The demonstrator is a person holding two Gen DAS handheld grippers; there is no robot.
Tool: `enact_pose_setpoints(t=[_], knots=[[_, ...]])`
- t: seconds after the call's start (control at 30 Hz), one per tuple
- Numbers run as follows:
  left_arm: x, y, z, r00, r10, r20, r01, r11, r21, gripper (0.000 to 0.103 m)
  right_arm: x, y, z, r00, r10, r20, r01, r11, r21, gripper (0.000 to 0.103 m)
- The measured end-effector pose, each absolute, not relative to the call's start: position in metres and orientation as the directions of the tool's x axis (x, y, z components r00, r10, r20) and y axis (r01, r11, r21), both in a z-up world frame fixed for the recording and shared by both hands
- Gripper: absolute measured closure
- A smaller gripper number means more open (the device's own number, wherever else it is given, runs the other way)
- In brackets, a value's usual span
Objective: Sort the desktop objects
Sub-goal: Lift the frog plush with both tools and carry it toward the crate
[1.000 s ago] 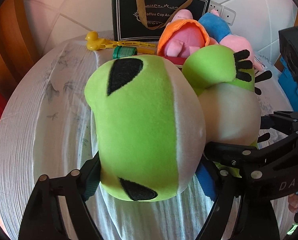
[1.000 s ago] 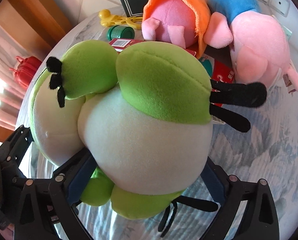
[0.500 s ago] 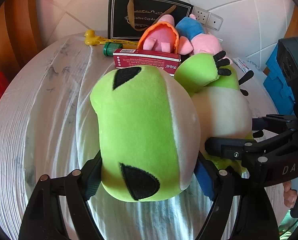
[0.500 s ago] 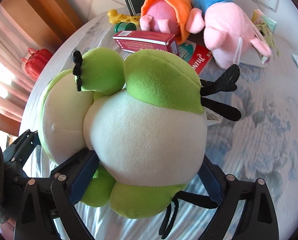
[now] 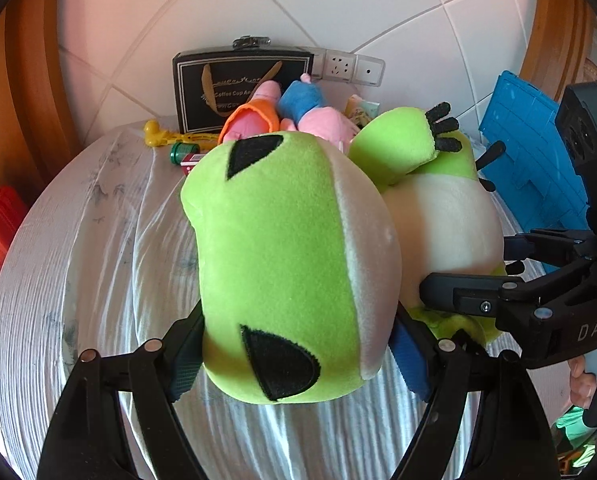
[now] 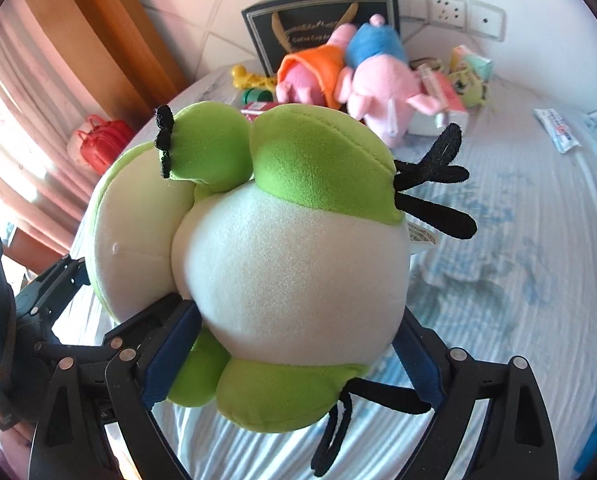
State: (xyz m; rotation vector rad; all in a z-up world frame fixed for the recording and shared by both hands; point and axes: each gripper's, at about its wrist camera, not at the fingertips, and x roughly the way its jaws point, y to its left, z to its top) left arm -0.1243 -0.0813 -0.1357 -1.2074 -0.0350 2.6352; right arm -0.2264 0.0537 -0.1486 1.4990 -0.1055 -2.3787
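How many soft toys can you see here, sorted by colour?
Green: 1, the green frog plush, held by both grippers
Pink with orange dress: 1
Pink with blue top: 1
Yellow: 1
Total: 4

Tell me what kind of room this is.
Probably a home: a round table under a pale cloth against a tiled wall with power sockets, cluttered with pig plush toys and a red bag beside curtains.

I count one green plush frog (image 6: 290, 264) and two pink plush pigs (image 6: 382, 80), one in an orange dress (image 6: 318, 68). There is one black gift bag (image 6: 322, 20), one yellow toy (image 6: 250, 76), one green cap (image 6: 254, 97), one red box (image 6: 252, 110) and one tube (image 6: 558, 130). I see two hand-held grippers (image 6: 294, 344), and one red bag (image 6: 102, 144) off to the side.
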Motion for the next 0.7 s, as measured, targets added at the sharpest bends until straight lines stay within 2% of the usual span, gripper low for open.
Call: enact_pose_setpoints(t=[0.37,0.7], knots=[[-0.103,0.007,-0.082,-0.689,0.273,-0.672,-0.295,-0.952,-0.083,0.023,-0.183,0.133,-0.090,-0.525,-0.290,-0.800,0.192,-0.956,0.220,0.011],[-0.092,0.108,-0.015,-0.763,0.348,-0.545,-0.384,-0.922,-0.050,0.023,-0.151,0.226,-0.022,-0.662,-0.227,-0.714,0.150,-0.974,0.170,0.012]])
